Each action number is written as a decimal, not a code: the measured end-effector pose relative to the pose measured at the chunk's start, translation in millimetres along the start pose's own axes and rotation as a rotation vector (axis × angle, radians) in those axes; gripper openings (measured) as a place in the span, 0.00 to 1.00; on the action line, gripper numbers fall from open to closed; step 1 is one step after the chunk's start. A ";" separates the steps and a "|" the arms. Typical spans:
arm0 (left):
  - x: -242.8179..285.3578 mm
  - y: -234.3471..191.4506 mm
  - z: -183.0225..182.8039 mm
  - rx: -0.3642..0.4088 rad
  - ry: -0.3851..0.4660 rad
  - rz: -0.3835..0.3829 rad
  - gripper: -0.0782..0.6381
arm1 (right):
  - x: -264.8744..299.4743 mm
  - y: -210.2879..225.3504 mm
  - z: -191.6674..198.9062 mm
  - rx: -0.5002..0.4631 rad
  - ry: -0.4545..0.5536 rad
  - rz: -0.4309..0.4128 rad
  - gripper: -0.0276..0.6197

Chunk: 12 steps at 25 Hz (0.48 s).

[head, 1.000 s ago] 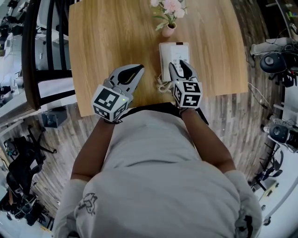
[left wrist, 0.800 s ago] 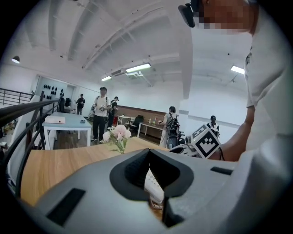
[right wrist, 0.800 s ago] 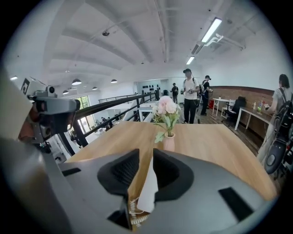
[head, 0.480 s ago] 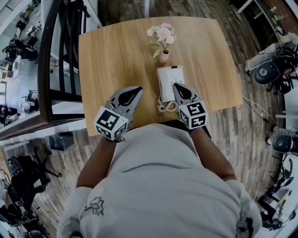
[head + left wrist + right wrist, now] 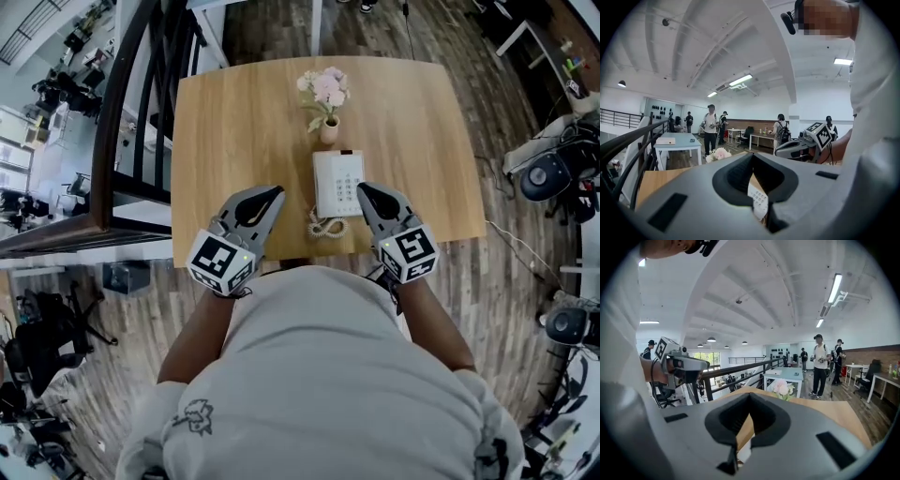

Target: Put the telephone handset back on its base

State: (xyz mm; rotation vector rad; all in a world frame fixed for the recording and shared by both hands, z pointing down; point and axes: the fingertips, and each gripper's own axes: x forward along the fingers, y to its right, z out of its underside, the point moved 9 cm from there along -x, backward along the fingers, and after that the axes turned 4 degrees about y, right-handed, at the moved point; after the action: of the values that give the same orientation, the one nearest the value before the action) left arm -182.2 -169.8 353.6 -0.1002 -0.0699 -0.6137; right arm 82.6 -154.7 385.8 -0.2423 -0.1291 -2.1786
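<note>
Left gripper (image 5: 275, 192) jaws together, empty; right gripper (image 5: 364, 188) jaws together, empty.

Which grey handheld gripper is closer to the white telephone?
The right gripper: its tip lies beside the right edge of the white telephone, while the left gripper is farther off.

- The scene is brightly and evenly lit, with light given by ceiling strip lights (image 5: 833, 288).
- Slight glare is seen around those lights.
- Only faint, soft shadows are cast on the wooden table (image 5: 234, 122).
- Strong fisheye bending is seen at all edges; black corners frame both gripper views.
- The nearest foreground is rendered slightly soft, the far room sharper.
</note>
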 end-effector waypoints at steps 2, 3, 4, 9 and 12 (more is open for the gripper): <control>4.0 18.7 0.4 -0.007 0.003 -0.026 0.12 | -16.0 6.1 -4.9 -0.010 0.021 -0.031 0.05; 6.5 29.2 0.8 -0.011 0.005 -0.036 0.12 | -25.1 9.4 -6.1 -0.013 0.029 -0.046 0.05; 9.0 40.6 1.4 -0.015 0.006 -0.044 0.12 | -34.9 12.5 -6.4 -0.016 0.035 -0.062 0.05; 17.7 98.4 8.6 -0.019 0.006 -0.078 0.12 | -86.6 26.7 4.3 0.024 0.057 -0.137 0.05; 17.7 130.3 12.4 -0.028 0.006 -0.114 0.12 | -116.1 32.9 11.0 0.035 0.064 -0.169 0.05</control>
State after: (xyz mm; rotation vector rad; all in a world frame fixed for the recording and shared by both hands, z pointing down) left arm -92.9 -72.6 358.1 -0.1217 -0.0618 -0.7289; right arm 176.5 -79.5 370.9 -0.1457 -0.1561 -2.3469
